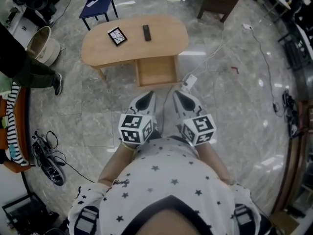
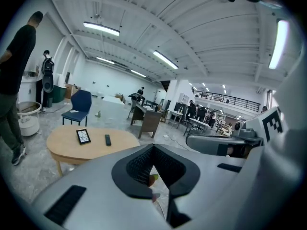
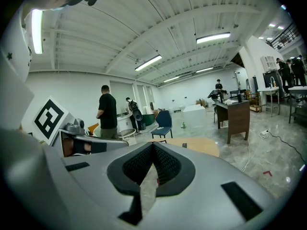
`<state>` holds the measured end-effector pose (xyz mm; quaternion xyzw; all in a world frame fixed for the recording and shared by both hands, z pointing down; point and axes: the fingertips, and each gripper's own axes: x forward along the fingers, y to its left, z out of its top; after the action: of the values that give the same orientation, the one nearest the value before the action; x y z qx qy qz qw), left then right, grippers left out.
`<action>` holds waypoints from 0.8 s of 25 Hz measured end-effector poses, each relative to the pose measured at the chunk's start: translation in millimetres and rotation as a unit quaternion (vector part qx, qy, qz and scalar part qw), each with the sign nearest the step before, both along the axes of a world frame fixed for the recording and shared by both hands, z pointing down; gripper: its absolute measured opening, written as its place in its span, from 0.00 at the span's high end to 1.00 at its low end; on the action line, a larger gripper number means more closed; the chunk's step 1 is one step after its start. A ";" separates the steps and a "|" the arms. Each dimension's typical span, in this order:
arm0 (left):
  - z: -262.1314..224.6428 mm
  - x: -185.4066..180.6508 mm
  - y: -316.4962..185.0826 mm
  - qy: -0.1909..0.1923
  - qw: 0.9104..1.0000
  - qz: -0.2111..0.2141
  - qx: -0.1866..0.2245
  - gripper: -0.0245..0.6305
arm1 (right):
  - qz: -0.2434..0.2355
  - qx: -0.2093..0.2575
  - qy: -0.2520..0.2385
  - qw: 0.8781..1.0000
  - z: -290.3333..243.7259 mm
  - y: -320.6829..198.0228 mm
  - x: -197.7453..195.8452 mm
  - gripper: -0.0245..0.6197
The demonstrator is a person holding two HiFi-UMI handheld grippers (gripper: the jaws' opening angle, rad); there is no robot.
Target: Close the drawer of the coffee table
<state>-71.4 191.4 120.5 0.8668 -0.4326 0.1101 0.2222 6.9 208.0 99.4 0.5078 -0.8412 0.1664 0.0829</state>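
Marble floor (image 1: 98,109) separates the left gripper (image 1: 148,97) and right gripper (image 1: 177,95), both closed, from the open drawer (image 1: 156,71) beside a power strip (image 1: 189,81).

Bright, even light reaches you from long ceiling tubes (image 2: 101,28); glare streaks the glossy floor (image 1: 234,106) at 12 and 4 o'clock. The coffee table (image 1: 134,35) casts only a soft shadow. Every view bends and darkens at its rim; the nearest surfaces seem slightly blurred.

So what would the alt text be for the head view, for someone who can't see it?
Seen from above, an oval wooden coffee table has its drawer pulled open toward the person. Their left tool and right tool, both shut and empty, point at it without touching it.
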 end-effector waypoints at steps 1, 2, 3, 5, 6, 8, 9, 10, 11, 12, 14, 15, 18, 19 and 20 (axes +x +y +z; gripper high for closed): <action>0.7 -2.9 -5.3 0.000 1.000 0.001 -0.001 0.95 | 0.001 -0.001 0.000 1.000 0.5 -5.2 -2.6 0.95; 1.4 -5.8 -10.6 0.000 1.000 0.002 -0.001 0.95 | 0.002 -0.001 0.001 1.000 1.1 -10.3 -5.1 0.95; 2.0 -8.7 -15.7 -0.001 1.000 0.003 -0.001 0.95 | 0.003 -0.002 0.002 1.000 1.8 -15.2 -7.4 0.95; 3.3 -14.2 -25.9 -0.001 1.000 0.005 -0.002 0.95 | 0.005 -0.002 0.003 1.000 3.0 -24.8 -11.8 0.95; 4.1 -16.7 -31.1 -0.001 1.000 0.006 -0.003 0.95 | 0.006 -0.002 0.003 1.000 3.6 -29.8 -13.9 0.95; 5.7 -21.3 -41.0 -0.002 1.000 0.007 -0.004 0.95 | 0.007 -0.003 0.004 1.000 4.6 -39.8 -17.6 0.95; 6.3 -23.5 -45.7 -0.002 1.000 0.008 -0.005 0.95 | 0.008 -0.003 0.004 1.000 4.8 -44.8 -19.4 0.95; 6.7 -25.8 -50.4 -0.002 1.000 0.009 -0.006 0.95 | 0.009 -0.003 0.005 1.000 4.9 -49.8 -21.3 0.95; 7.0 -28.3 -54.9 -0.002 1.000 0.010 -0.006 0.95 | 0.010 -0.003 0.005 1.000 4.9 -54.7 -23.5 0.95; 7.5 -31.0 -59.3 -0.002 1.000 0.011 -0.007 0.95 | 0.011 -0.004 0.005 1.000 5.2 -59.2 -25.9 0.95; 9.4 -36.1 -67.0 -0.002 1.000 0.012 -0.008 0.95 | 0.014 -0.005 0.006 1.000 7.1 -67.3 -29.6 0.95; 10.7 -38.2 -70.1 -0.002 1.000 0.013 -0.009 0.95 | 0.017 -0.006 0.007 1.000 8.2 -70.7 -30.4 0.95; 14.6 -41.8 -77.8 -0.005 1.000 0.013 -0.009 0.95 | 0.024 -0.003 0.005 1.000 10.6 -78.9 -29.1 0.95; 15.6 -42.8 -80.8 -0.006 1.000 0.011 -0.010 0.95 | 0.026 -0.002 0.005 1.000 11.0 -81.6 -27.9 0.95; 16.4 -44.0 -84.0 -0.006 1.000 0.009 -0.010 0.95 | 0.029 -0.002 0.004 1.000 11.2 -84.4 -26.7 0.95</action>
<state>-115.4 107.4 136.9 0.8679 -0.4245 0.1216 0.2276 -19.8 123.6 110.6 0.5322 -0.8257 0.1678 0.0826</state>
